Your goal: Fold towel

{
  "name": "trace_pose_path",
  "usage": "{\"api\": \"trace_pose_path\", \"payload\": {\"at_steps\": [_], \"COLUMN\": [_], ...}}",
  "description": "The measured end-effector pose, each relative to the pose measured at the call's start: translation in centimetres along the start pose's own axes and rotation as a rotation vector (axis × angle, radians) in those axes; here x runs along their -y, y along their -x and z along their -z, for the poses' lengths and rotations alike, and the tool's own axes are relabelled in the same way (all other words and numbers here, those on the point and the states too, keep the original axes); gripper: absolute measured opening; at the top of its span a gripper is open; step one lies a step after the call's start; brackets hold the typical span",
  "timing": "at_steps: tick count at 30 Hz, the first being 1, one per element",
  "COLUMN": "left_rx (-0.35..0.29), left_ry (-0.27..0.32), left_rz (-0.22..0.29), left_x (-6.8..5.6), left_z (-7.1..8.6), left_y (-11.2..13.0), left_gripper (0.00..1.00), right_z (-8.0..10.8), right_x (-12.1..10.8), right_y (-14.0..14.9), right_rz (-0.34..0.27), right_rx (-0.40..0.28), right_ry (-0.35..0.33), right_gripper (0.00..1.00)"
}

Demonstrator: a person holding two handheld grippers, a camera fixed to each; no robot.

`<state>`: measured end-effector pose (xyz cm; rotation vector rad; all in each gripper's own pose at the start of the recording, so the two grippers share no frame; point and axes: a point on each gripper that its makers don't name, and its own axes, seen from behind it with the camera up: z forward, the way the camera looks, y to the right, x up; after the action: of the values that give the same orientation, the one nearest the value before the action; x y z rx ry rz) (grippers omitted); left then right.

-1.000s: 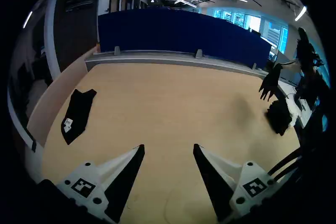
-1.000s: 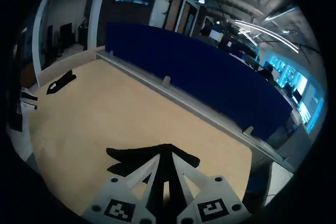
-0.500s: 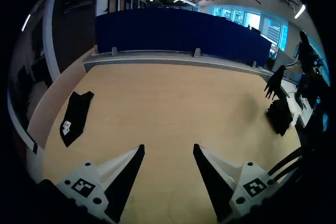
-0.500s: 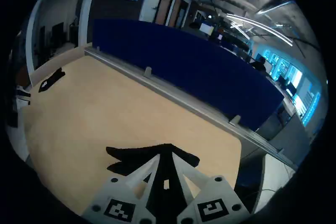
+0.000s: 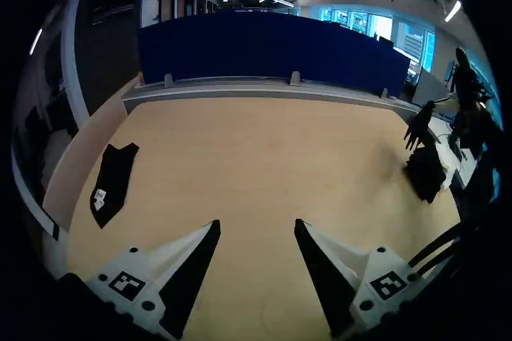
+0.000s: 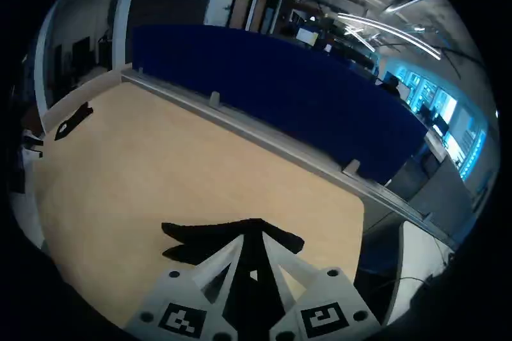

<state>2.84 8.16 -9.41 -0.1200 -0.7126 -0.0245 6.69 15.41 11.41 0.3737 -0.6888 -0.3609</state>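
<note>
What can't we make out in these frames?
Right gripper view: black towel partly hidden behind the shut right tongs; folds unreadable.
Left gripper view: white tag on the other black cloth too small to read.
Left gripper view: that towel, far off, is a dark blob; shape lost.
Left gripper view: dark shape at right edge, backlit, cut off; unidentifiable.

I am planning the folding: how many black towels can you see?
2. The flat towel lies by the table's left edge. The held towel is pinched in the right gripper at the right end. Others may be hidden.
</note>
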Motion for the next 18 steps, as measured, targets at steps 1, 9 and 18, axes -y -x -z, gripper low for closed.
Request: {"api": "trace_pose_path", "payload": {"at_steps": [1, 9, 18], "left_rx": [0.000, 0.002, -0.004], "left_ry": [0.001, 0.011, 0.029], "left_rz": [-0.002, -0.013, -0.028], "left_x": [-0.1, -0.8, -1.6], "left_z": [0.0, 0.1, 0.2], "left_y": [0.0, -0.1, -0.3], "left_gripper": [0.86, 0.85, 0.86], "right_z": [0.1, 1.4, 3.6], "right_x": [-0.1, -0.4, -1.3], "right_y": [0.2, 1.9, 5.7], "right_rz": [-0.001, -0.008, -0.026], "right_rx": [0.002, 0.015, 0.054], "right_ry": [0.000, 0.006, 0.028], "right_gripper": [0.05, 0.05, 0.05]}}
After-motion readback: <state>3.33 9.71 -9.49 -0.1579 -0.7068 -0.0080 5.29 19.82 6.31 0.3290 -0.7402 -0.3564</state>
